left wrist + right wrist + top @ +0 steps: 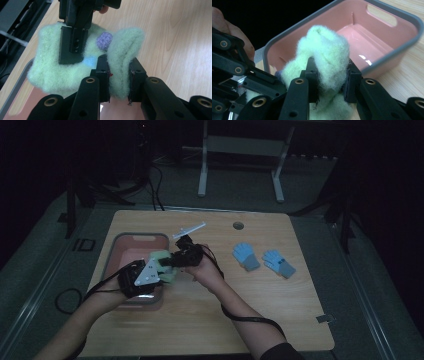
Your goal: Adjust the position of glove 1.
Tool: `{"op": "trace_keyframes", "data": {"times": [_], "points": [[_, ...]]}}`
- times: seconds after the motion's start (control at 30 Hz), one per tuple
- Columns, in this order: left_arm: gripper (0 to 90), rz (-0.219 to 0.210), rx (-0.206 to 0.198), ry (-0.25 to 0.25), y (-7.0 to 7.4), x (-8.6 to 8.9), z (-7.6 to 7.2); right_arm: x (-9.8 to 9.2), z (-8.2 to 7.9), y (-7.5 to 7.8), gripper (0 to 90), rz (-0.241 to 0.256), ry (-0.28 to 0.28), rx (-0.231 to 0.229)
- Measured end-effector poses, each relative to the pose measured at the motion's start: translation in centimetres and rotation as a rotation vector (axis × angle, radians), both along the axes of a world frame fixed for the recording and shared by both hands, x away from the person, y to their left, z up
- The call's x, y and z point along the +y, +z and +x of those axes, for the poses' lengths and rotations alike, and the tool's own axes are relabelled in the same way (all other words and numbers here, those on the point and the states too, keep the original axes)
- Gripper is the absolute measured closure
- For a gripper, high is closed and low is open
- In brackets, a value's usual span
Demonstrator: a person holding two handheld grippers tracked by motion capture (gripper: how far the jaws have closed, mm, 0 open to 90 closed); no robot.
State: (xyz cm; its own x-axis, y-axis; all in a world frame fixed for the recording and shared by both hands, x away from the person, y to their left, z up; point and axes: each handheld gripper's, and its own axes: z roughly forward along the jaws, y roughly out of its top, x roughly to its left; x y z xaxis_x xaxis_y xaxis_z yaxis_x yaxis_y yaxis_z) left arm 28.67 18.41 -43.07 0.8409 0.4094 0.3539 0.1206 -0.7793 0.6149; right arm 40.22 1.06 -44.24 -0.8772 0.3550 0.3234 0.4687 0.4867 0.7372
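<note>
Where the two hands meet over the right edge of the pink basin [131, 245], a fluffy pale green glove [167, 266] hangs between them, held off the bench [200, 320] by both tools at once. The left tongs [119, 75] are closed on a thick fold of the glove [55, 72], the wool bulging up between the jaws; seen from above, the left tongs [157, 272] carry a grey three-cornered plate on top. The right tongs [331, 80] pinch another bunched-up part of the same glove [327, 55], and from above the right tongs [172, 261] come in from the opposite side, almost nose to nose with the left ones. In the left gripper view one black jaw of the right tool presses flat on the green fleece, just beside a small purple patch [104, 41] and a light blue patch [90, 61]. The basin [387, 50], pink inside with a grey rim, sits just behind the glove. Well apart to the right, two blue gloves [263, 259] lie flat on the wooden bench, side by side. A white rod-like object [189, 229] lies near the basin's far corner.
</note>
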Motion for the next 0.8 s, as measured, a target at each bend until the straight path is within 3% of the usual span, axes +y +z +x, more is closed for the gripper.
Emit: {"op": "trace_keyframes", "data": {"times": [0.33,0.53,0.6,0.8], "points": [[75.7,0.018,0.029,0.048,-0.7,3.6,0.1,4.1,0.2,-0.4,71.2,0.008,0.019,0.011],[75.7,0.012,0.051,0.059,-2.0,6.0,0.1,6.8,0.3,-1.9,71.2,0.006,0.026,0.033],[75.7,0.003,0.063,0.062,-2.5,6.4,0.3,7.1,0.4,-2.5,71.3,-0.002,0.024,0.041],[75.7,0.034,0.092,0.057,-4.3,6.2,1.1,7.8,1.0,-4.2,71.2,-0.049,0.012,0.065]]}}
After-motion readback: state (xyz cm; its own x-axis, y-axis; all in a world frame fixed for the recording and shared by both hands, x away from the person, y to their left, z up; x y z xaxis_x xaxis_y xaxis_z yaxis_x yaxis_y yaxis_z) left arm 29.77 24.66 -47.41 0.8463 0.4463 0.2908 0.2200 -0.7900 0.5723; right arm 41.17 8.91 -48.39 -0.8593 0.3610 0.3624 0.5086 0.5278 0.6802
